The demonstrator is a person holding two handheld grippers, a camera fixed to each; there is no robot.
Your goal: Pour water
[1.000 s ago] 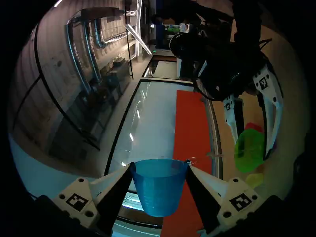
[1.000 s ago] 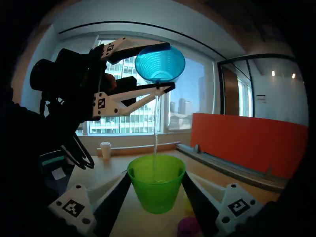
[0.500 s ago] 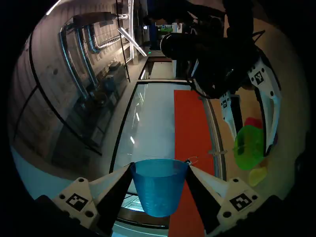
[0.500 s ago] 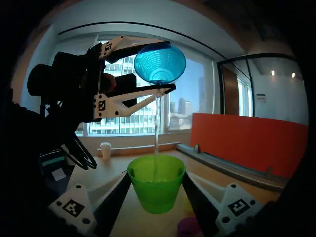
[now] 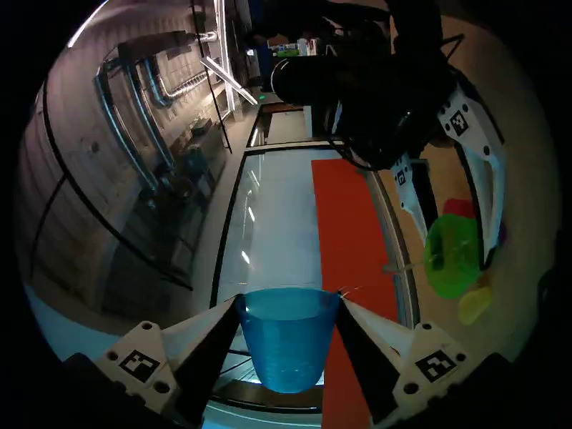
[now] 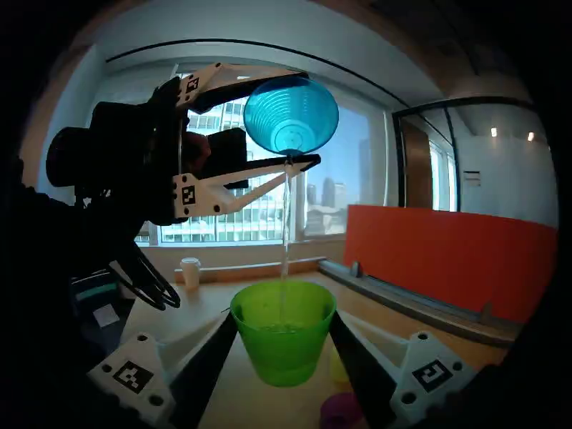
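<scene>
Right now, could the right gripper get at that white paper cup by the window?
Probably not: the right gripper is shut on the green cup, which is catching water from the blue cup above. The white paper cup stands farther off by the window.

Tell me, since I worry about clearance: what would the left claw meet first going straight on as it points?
Beyond the blue cup it holds, the left claw points at the pale wall beside the orange partition; nothing nearer shows, though depth is unclear.
</scene>
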